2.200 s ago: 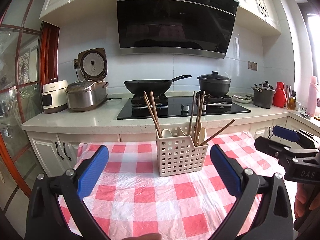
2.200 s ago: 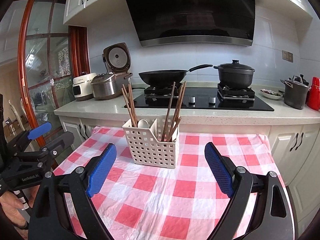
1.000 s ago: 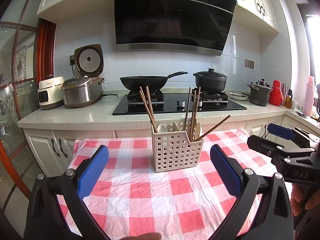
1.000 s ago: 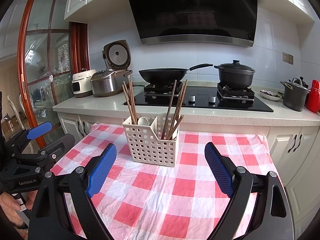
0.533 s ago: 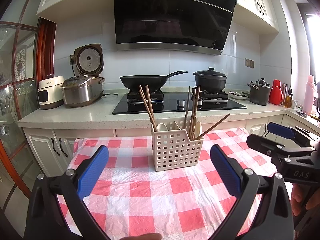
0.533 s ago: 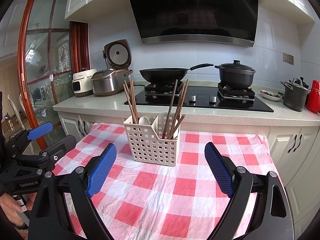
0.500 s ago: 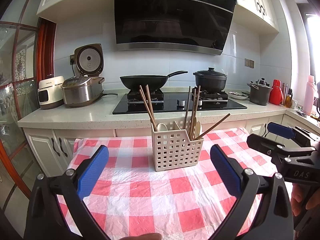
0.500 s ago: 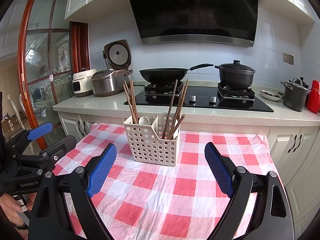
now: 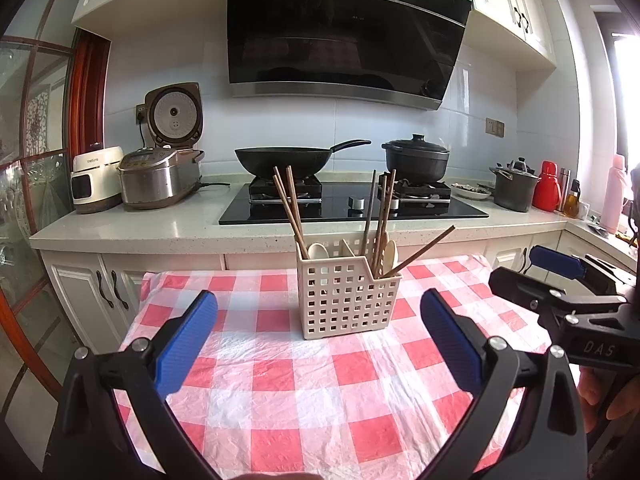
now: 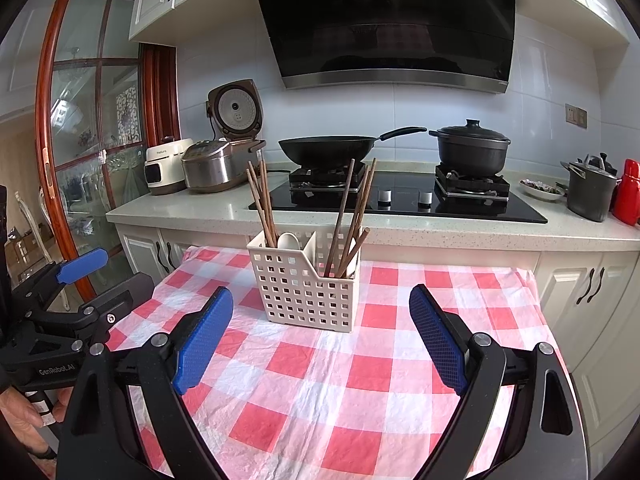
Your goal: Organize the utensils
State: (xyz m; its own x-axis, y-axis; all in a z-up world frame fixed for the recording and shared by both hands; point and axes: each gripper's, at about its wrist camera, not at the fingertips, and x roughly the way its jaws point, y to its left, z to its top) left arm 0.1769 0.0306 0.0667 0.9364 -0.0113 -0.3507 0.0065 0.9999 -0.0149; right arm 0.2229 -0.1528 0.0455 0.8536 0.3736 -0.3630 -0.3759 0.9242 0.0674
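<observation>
A cream perforated utensil holder (image 9: 347,299) stands on the red-and-white checked tablecloth (image 9: 304,384); it also shows in the right wrist view (image 10: 305,288). Brown chopsticks (image 9: 289,208) and a pale spoon (image 9: 318,250) stand in its left compartment. More chopsticks (image 9: 382,216) and a spoon (image 9: 390,254) stand in the right compartment, one chopstick (image 9: 426,250) leaning far right. My left gripper (image 9: 318,328) is open and empty, short of the holder. My right gripper (image 10: 320,320) is open and empty, also short of it.
Behind the table runs a counter (image 9: 160,224) with a rice cooker (image 9: 158,178), a black wok (image 9: 286,160) and pot (image 9: 416,158) on the hob. A grey pot (image 9: 514,190) and red flask (image 9: 548,186) stand at the right. White cabinets (image 10: 592,284) lie below.
Both grippers have stayed open and nearly still over the last second. Before that, the left view shifted slightly, the holder sliding a little left in the frame.
</observation>
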